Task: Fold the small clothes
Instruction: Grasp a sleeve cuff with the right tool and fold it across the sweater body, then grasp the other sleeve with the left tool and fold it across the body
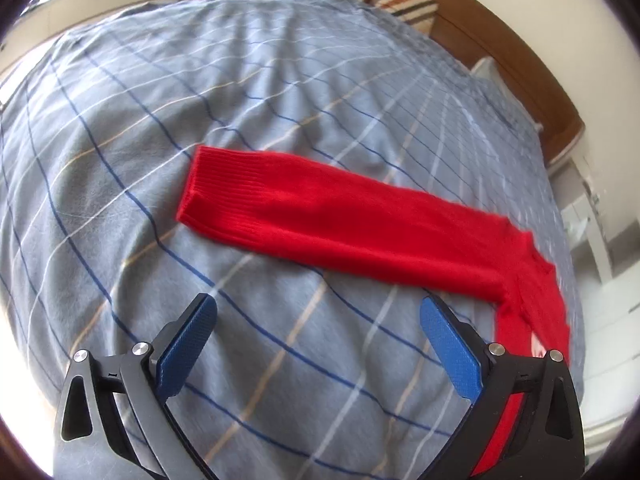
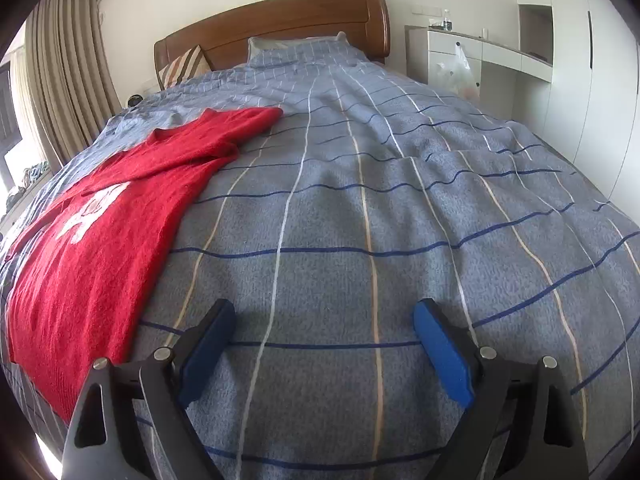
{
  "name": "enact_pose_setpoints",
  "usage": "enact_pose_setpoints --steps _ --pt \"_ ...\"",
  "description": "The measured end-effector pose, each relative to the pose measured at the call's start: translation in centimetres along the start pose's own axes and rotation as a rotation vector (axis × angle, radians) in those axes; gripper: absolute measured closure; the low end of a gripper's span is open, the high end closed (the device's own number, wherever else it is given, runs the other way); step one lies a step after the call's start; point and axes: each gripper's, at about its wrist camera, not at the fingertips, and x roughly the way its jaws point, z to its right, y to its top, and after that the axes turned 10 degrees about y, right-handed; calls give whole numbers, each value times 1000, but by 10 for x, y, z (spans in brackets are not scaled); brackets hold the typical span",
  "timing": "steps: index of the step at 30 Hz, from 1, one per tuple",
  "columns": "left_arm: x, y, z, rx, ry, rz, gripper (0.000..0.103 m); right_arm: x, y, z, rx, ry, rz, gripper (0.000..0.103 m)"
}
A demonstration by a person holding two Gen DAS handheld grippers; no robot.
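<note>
A small red knit sweater [image 2: 96,240] with a white pattern on its chest lies flat on the blue-grey checked bedspread [image 2: 360,220], at the left of the right wrist view. One sleeve [image 1: 320,216] stretches out across the bed in the left wrist view, cuff to the left. My left gripper [image 1: 318,312] is open and empty, hovering just in front of that sleeve. My right gripper [image 2: 324,316] is open and empty over bare bedspread, to the right of the sweater's hem.
A wooden headboard [image 2: 280,24] and a striped pillow [image 2: 184,66] stand at the far end of the bed. Curtains [image 2: 60,80] hang on the left. White cabinets [image 2: 520,60] with a plastic bag [image 2: 460,72] stand on the right.
</note>
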Motion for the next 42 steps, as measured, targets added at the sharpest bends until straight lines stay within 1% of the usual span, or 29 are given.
enact_pose_setpoints --steps 1,3,5,6,7,8,9,10,13,15,18,20,22,24,26,29,30,31,32,33,34,35,36,38,40,42 --pt "10 9 -11 -52 18 -6 1 1 0 -1 -2 -4 2 12" --pt "25 21 -27 -132 27 1 2 1 -1 -2 -9 -12 3 12" --pt "30 26 -30 -162 40 26 8 2 -2 -3 -14 -17 3 10" --pt "32 28 -27 -153 62 39 21 3 -3 -3 -15 -18 3 10" --pt "34 31 -23 -131 82 46 49 3 -3 -3 -15 -19 3 9" --pt "36 34 -21 -106 101 48 66 3 -3 -3 -14 -19 3 9" --pt "37 36 -18 -89 123 51 92 3 -3 -3 -14 -20 3 9" --pt "37 38 -19 -86 132 59 99 3 -3 -3 -15 -21 2 9" --pt "15 47 -5 -55 158 118 100 3 -3 -3 -13 -21 2 9" --pt "-8 59 23 8 134 183 100 3 -3 -3 -10 -19 3 9" --pt "-53 66 95 152 36 265 100 4 -3 -3 -9 -19 3 8" --pt "-81 59 153 268 -43 310 99 4 -3 -2 -8 -17 3 8" --pt "-104 43 214 387 -126 339 99 4 -3 -2 -6 -16 3 8" --pt "-117 21 272 492 -213 340 99 4 -3 -2 -6 -16 4 8" --pt "-121 -6 326 583 -290 322 99 4 -3 -2 -6 -15 4 8" --pt "-112 -59 390 714 -359 280 99 4 -3 -2 -6 -14 4 8" --pt "-105 -78 407 759 -377 247 95 4 -3 -2 -5 -13 4 8" --pt "-95 -98 420 795 -383 209 79 4 -3 -2 -5 -12 4 8" --pt "-85 -117 428 819 -381 168 62 4 -3 -1 -4 -11 4 8" --pt "-77 -134 433 830 -367 135 25 4 -3 -1 -4 -9 4 8" --pt "-75 -154 431 834 -359 125 13 4 -3 -1 -3 -8 4 8" --pt "-74 -170 424 842 -363 122 13 4 -3 -1 -2 -6 4 8" --pt "-69 -182 414 863 -363 99 13 4 -3 -1 -2 -5 3 8" --pt "-67 -203 389 888 -339 61 13 4 -3 -1 -2 -5 2 7" --pt "-64 -211 359 898 -289 53 13 5 -3 -1 -5 -6 1 6" --pt "-63 -211 320 893 -219 71 13 6 -3 -2 -12 -9 -2 5"
